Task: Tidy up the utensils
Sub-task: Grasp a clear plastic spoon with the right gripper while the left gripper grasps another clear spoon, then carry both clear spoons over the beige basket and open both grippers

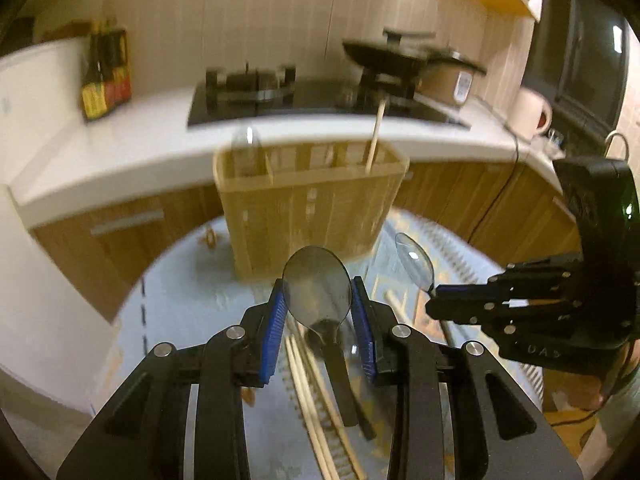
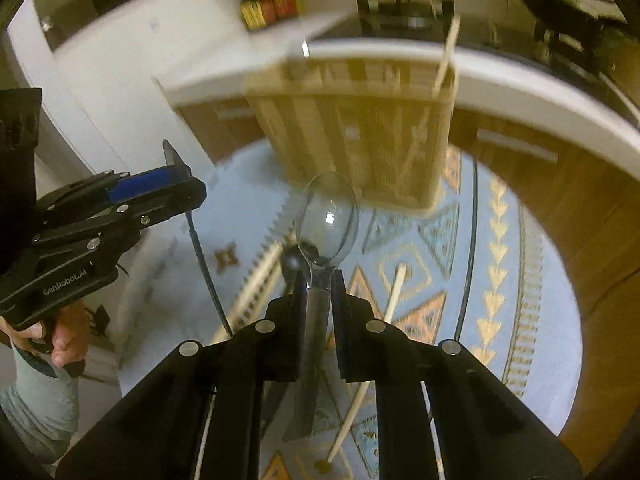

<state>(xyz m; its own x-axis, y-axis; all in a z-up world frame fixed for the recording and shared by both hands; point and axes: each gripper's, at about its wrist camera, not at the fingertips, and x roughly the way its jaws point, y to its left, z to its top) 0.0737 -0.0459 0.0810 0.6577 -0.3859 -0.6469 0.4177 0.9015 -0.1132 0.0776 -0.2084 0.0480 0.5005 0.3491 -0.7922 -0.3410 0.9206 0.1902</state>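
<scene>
My left gripper (image 1: 319, 314) is shut on a clear plastic spoon (image 1: 317, 290), bowl up, held above the patterned cloth. My right gripper (image 2: 320, 286) is shut on the handle of a second clear spoon (image 2: 328, 220); it also shows in the left wrist view (image 1: 415, 260) at the tip of the right gripper (image 1: 434, 300). A wooden slatted utensil holder (image 1: 308, 200) stands ahead of both, with a spoon (image 1: 245, 144) in its left compartment and a chopstick (image 1: 376, 136) in its right. In the right wrist view the holder (image 2: 356, 120) is just beyond the spoon. The left gripper (image 2: 188, 188) appears at left.
Loose wooden chopsticks (image 1: 312, 408) and dark utensils (image 1: 340, 376) lie on the blue patterned cloth (image 2: 500, 260) below the grippers. Behind are a white counter (image 1: 152, 140), a stove (image 1: 280, 96), a wok (image 1: 384, 56), sauce bottles (image 1: 106, 76) and a white kettle (image 1: 532, 112).
</scene>
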